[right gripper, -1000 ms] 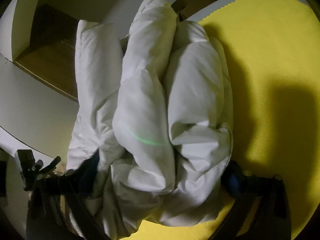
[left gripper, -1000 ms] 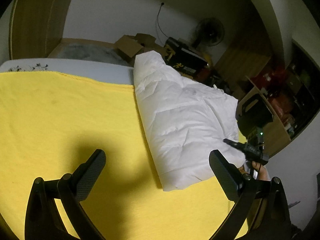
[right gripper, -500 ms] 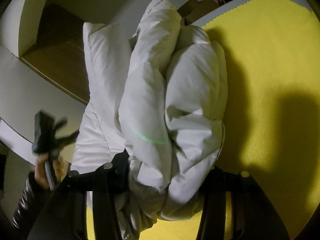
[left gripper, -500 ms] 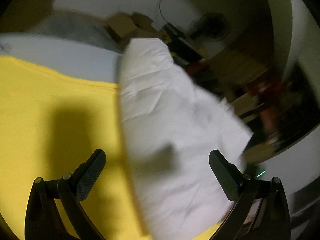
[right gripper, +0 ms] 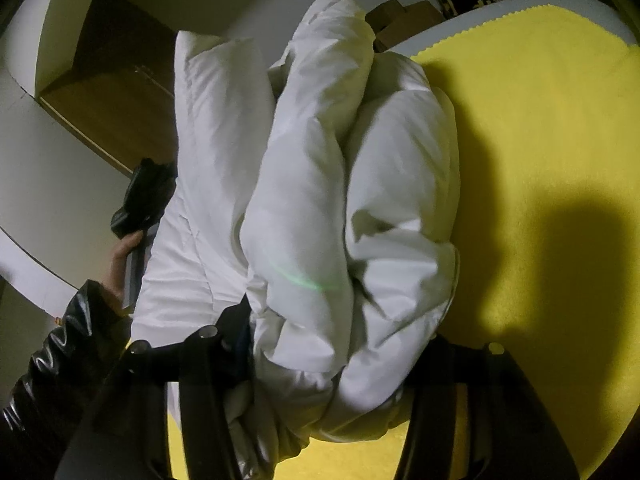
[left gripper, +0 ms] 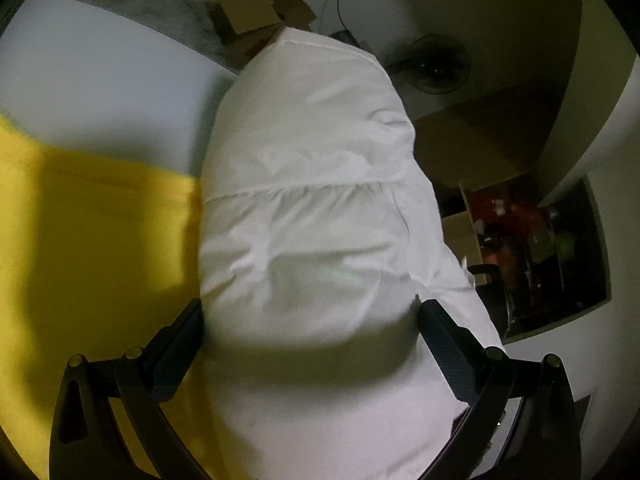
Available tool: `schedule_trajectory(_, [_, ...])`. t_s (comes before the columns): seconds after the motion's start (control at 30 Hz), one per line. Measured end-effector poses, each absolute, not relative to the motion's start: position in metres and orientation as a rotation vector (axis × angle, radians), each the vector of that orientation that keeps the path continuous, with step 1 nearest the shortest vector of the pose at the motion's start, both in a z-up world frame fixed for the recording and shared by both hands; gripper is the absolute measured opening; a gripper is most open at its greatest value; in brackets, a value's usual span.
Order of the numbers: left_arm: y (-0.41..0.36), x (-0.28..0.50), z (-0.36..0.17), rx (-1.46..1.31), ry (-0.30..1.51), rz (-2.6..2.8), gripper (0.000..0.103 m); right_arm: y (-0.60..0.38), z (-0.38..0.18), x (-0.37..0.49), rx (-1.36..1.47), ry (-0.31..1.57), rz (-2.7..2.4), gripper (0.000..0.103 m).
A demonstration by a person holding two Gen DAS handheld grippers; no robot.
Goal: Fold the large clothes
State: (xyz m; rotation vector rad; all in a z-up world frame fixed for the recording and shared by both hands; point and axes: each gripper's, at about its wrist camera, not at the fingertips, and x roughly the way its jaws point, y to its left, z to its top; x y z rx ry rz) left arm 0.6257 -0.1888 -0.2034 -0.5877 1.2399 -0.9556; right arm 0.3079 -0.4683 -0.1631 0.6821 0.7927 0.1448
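Note:
A white puffy down jacket (left gripper: 316, 216) lies bunched along the right edge of a yellow cloth (left gripper: 92, 240). In the left wrist view my left gripper (left gripper: 312, 332) is open, its two fingers wide apart on either side of the jacket's folded body. In the right wrist view the jacket (right gripper: 320, 200) is rolled into thick folds. My right gripper (right gripper: 332, 344) is shut on a bunched end of it, fabric bulging between the fingers. The left gripper's handle and the hand holding it (right gripper: 136, 216) show at the jacket's left side.
The yellow cloth (right gripper: 540, 128) covers a white bed or table (left gripper: 92, 92). Cardboard boxes (left gripper: 248, 12), a fan (left gripper: 436, 64) and a cluttered shelf (left gripper: 532, 240) stand beyond the far edge. A wooden cabinet (right gripper: 108, 92) is at the left of the right wrist view.
My left gripper moved right and forward from over the yellow cloth until its open fingers straddle the jacket. My right gripper closed on the bunched end of the jacket.

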Motion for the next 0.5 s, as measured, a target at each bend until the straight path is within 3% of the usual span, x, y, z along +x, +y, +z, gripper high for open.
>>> schedule_trajectory(0.5, [-0.207,0.641,-0.213,-0.563,1.297,-0.969,0.099,-0.46,-0.159,0.308,0.663,0.794,0.138,0.055])
